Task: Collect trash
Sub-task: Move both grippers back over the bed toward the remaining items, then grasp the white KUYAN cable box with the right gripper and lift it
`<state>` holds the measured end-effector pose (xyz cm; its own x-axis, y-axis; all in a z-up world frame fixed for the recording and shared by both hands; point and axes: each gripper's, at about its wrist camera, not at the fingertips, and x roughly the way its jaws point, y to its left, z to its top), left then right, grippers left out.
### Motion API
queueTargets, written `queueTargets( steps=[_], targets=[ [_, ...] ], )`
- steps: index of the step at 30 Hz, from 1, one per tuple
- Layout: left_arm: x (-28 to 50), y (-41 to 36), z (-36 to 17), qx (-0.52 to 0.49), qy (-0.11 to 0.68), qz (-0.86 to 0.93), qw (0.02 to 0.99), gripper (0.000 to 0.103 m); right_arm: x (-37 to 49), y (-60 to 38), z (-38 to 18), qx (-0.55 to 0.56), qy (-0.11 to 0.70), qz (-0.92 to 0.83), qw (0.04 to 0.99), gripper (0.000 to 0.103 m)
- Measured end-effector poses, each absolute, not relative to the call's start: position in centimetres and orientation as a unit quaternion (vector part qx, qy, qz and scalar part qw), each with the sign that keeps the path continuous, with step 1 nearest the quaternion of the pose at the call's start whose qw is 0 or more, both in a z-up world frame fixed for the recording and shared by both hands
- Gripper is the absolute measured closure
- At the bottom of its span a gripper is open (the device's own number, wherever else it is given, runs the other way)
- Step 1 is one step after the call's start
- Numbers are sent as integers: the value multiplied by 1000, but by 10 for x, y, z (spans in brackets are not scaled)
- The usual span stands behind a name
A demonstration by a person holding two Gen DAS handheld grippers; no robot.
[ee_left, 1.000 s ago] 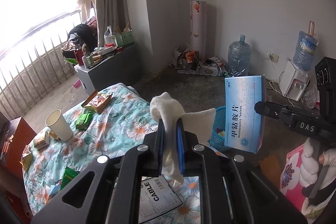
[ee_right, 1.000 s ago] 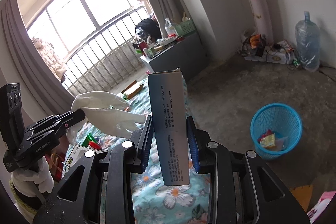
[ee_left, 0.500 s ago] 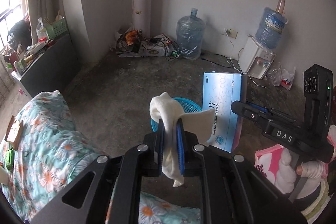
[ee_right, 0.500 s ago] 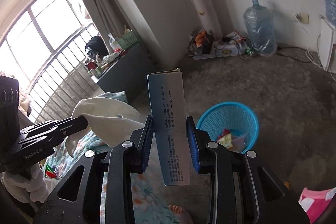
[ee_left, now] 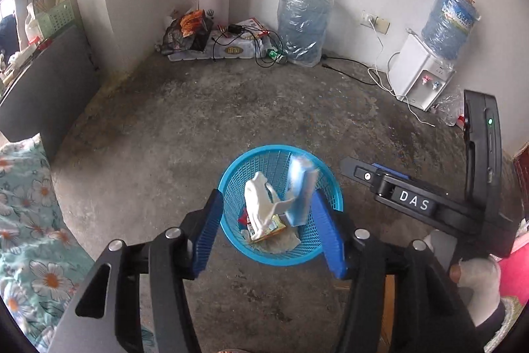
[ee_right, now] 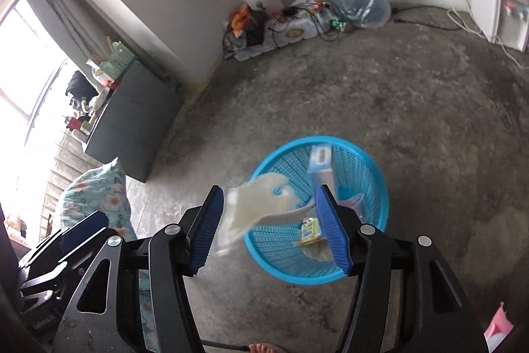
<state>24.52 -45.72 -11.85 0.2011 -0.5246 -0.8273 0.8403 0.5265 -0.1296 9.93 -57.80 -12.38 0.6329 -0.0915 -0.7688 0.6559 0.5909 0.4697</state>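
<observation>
We are at the drop. Our left gripper and right gripper have just been opening — both now spread, nothing pinched. The crumpled white cloth glove and the flat pale-blue cardboard medicine box are falling into the round blue plastic mesh basket on the concrete floor. Next, we judge, calls for swinging back to the floral-covered bed for more litter. The left view shows wrappers under the glove; the right view alone shows the glove blurred over the basket's rim and the dark grey cabinet beyond.
</observation>
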Motion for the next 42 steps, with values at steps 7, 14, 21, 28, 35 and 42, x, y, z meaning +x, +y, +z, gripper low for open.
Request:
queueTargets(
  steps=[7,14,21,28,35,42],
  targets=[
    [248,-420,-78,129,420,-449,778,44,63,-551,-117,411,341,-210,819,46],
    [211,-360,-5,81,371,-470,797,35,41,-521,-81,396,317,-187,841,46],
    [148,-272,53,79,311,-480,817,22,32,-470,-5,318,272,-123,900,26],
    [107,-163,66,64,312,-441,839,17,39,-414,47,255,251,-22,933,19],
    [85,-44,61,24,317,-360,877,16,57,-347,66,189,260,77,944,15],
    [73,45,42,-17,323,-257,911,16,80,-271,74,112,277,156,942,13]
  ],
)
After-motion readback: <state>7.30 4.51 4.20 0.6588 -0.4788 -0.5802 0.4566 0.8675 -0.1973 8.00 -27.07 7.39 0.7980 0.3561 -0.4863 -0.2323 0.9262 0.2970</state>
